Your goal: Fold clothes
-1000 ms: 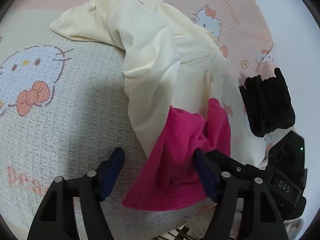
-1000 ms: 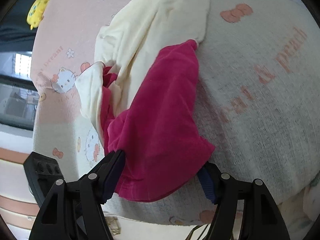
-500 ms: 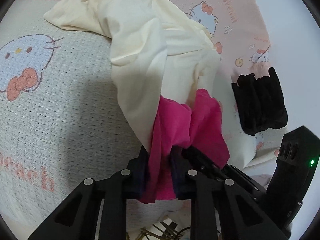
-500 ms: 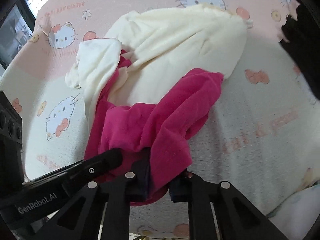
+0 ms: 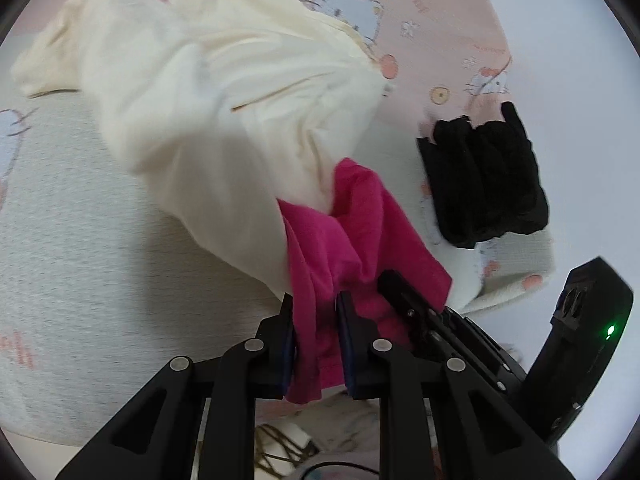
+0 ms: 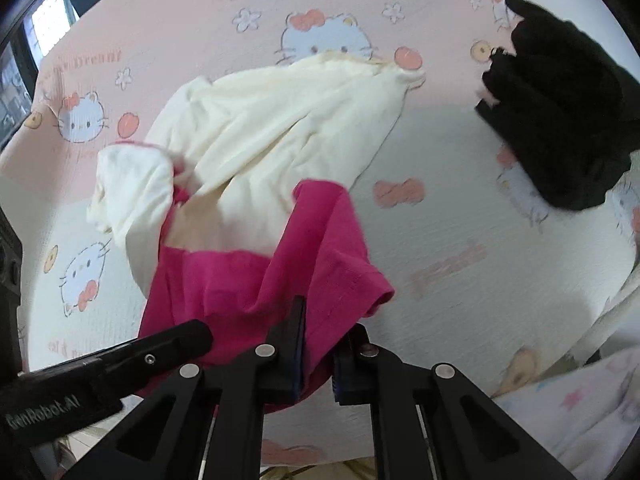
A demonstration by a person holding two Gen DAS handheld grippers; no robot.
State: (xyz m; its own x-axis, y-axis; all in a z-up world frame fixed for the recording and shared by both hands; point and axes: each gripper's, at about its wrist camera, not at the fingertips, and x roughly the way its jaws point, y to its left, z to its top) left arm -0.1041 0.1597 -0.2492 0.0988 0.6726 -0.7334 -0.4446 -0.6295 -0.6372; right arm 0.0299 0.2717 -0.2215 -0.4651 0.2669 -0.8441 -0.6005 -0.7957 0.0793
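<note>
A crumpled garment lies on the bed: its body is cream (image 5: 224, 92) and its lower part is magenta (image 5: 352, 232). It also shows in the right wrist view, cream (image 6: 280, 128) above magenta (image 6: 280, 272). My left gripper (image 5: 316, 340) is shut on the magenta edge. My right gripper (image 6: 318, 354) is shut on the same magenta edge, close beside the left one. The cloth is lifted and bunched between them. The left gripper's body (image 6: 120, 364) shows at the right view's lower left.
A folded black garment (image 5: 484, 184) lies at the bed's right edge, also in the right wrist view (image 6: 560, 120). The bed cover (image 6: 180, 32) is pink and white with cat prints. A floral cloth (image 6: 580, 420) lies at the lower right.
Both grippers went from open to shut on the magenta edge. They have since pulled it up and toward me, dragging the cream part along.
</note>
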